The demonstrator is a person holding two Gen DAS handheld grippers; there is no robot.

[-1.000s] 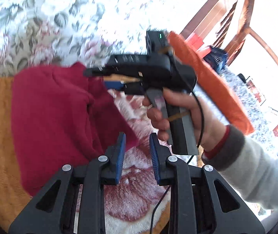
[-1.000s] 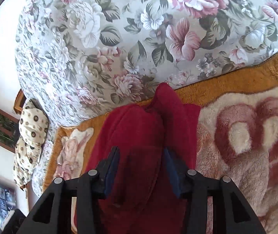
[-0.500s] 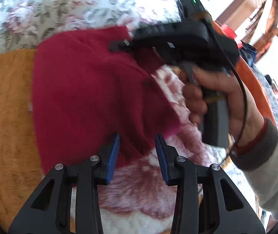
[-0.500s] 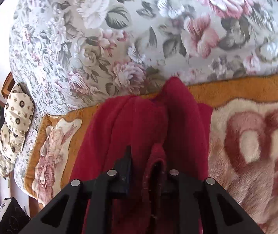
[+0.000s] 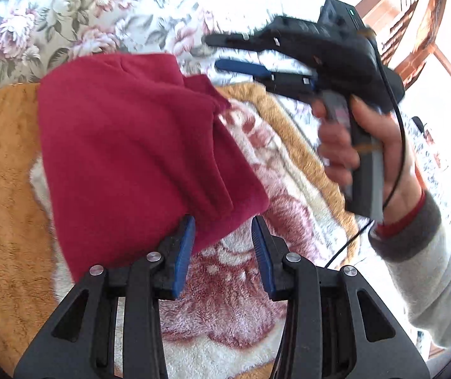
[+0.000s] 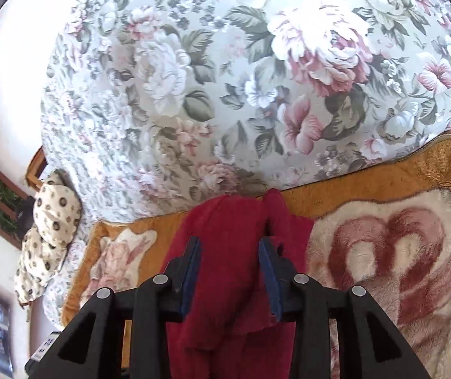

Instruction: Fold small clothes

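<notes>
A dark red fleece garment (image 5: 124,145) lies folded on a plush blanket (image 5: 4,173). My left gripper (image 5: 223,237) hovers low over the garment's near right corner. That corner sits between its blue pads (image 5: 185,246), which are apart and not pressing. In the left wrist view my right gripper (image 5: 212,51), held by a hand (image 5: 367,145), hangs above the garment's far right corner; its jaws are opening with nothing between them. In the right wrist view the garment (image 6: 231,221) shows through the right gripper's (image 6: 230,252) gap, lying below it.
The orange and cream blanket (image 6: 383,252) with red heart shapes rests on a floral bedspread (image 6: 225,79). A dotted pillow (image 6: 48,221) lies at the bed's far left. A wooden frame (image 5: 415,31) stands behind the right hand, and a black cable (image 5: 397,145) trails from that gripper.
The right gripper closed on a fold of the red garment, then let it go and lifted off. The left gripper sank toward the garment's near corner and its jaws widened.
</notes>
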